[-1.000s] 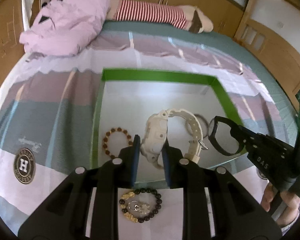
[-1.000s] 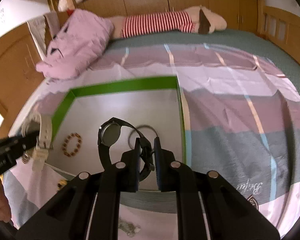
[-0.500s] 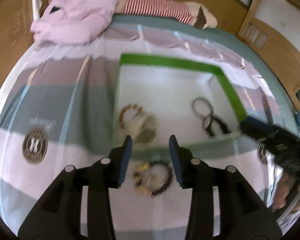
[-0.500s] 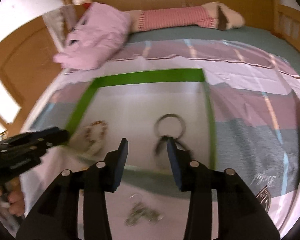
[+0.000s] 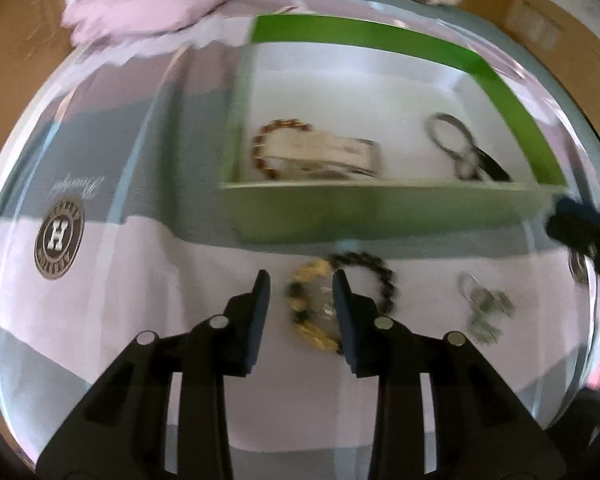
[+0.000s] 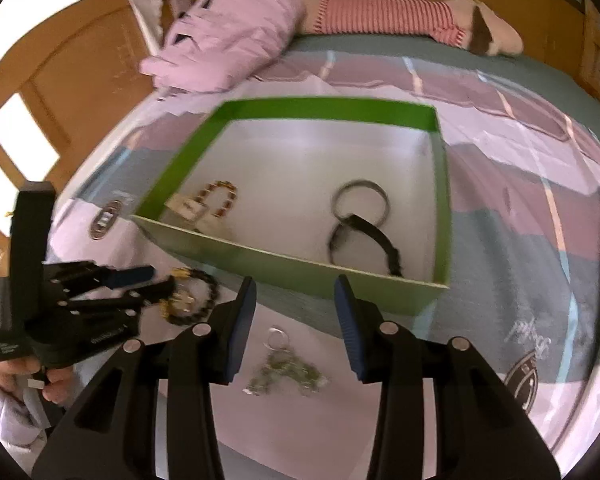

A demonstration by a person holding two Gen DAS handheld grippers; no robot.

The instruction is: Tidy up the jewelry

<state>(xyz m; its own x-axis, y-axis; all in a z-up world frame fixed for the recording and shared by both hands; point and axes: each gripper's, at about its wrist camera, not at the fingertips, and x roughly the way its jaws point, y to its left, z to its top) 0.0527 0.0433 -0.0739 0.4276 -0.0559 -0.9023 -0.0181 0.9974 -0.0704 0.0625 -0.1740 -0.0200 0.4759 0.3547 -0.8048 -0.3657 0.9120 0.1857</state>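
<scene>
A green-rimmed box (image 5: 380, 208) (image 6: 300, 268) lies on the bed. Inside it are a white watch (image 5: 328, 156) (image 6: 188, 208), a brown bead bracelet (image 5: 276, 128) (image 6: 224, 200), a metal bangle (image 5: 448, 136) (image 6: 360, 204) and a black watch (image 5: 488, 168) (image 6: 364, 236). A black-and-gold bead bracelet (image 5: 340, 300) (image 6: 192, 296) lies on the sheet before the box. My left gripper (image 5: 300, 284) (image 6: 156, 280) is open, low over this bracelet. A silver chain (image 5: 484, 308) (image 6: 284, 368) lies to its right. My right gripper (image 6: 296, 288) is open above the chain.
The bed has a striped pink, grey and white sheet with round logos (image 5: 58, 238). A pink garment (image 6: 228, 36) and a red-striped plush (image 6: 384, 16) lie at the far end. Wooden cupboards (image 6: 60, 88) stand around.
Both grippers let go of the watches, which now lie in the box, and opened. Both pulled back and lowered toward the jewelry on the sheet in front of the box.
</scene>
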